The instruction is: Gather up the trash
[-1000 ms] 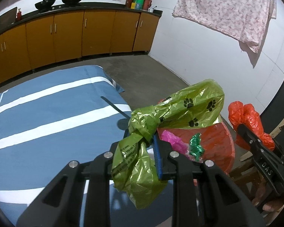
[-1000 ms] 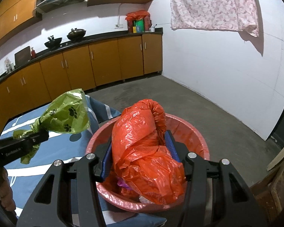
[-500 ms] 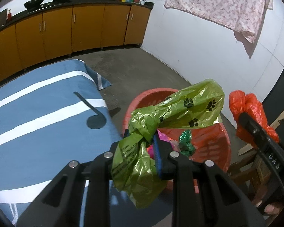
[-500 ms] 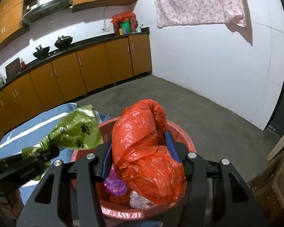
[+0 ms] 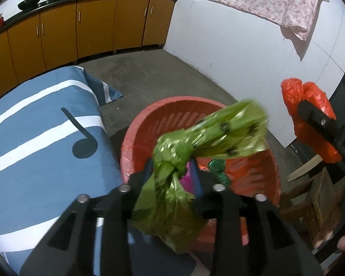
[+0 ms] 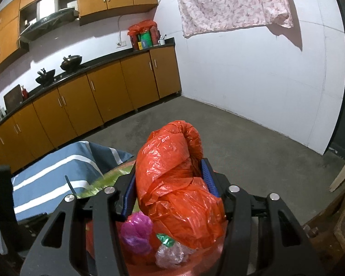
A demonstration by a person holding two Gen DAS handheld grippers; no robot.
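A: A kitchen with orange wooden cabinets (image 6: 135, 85), grey concrete floor and a round red plastic basin (image 5: 149, 126).

B: The left gripper (image 5: 172, 172) is opening, its jaws spread around the blurred green paw-print plastic bag (image 5: 218, 133) above the basin.

A: The right gripper (image 6: 170, 186) is opening too, with the crumpled orange plastic bag (image 6: 172, 174) between its jaws.

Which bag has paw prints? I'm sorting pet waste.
The green bag between the left gripper's opening jaws; the orange bag is plain.
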